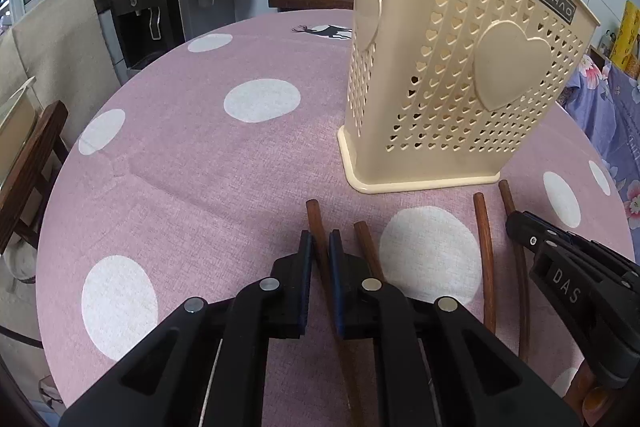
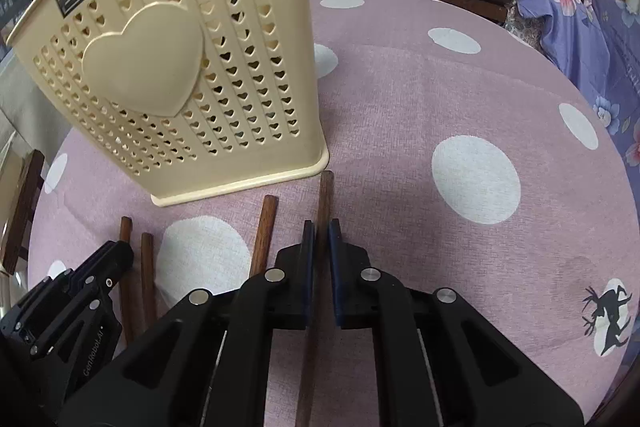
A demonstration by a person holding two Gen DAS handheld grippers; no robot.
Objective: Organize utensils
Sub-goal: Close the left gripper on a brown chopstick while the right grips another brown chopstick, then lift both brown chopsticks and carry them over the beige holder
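The round table under a pink polka-dot cloth (image 1: pixel 200 163) has open room left of the tall cream perforated plastic utensil holder (image 1: pixel 452 67), whose base sits just beyond four slim dark wooden chopsticks (image 2: pixel 266 231), likely stiff, light and smooth. The left gripper (image 1: pixel 320 243) clenches the leftmost stick, the right gripper (image 2: pixel 321 235) the rightmost, both near the upper ends.

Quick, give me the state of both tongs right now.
Left tongs: shut on the leftmost chopstick, which lies on the table.
Right tongs: shut on the rightmost chopstick, also on the table.
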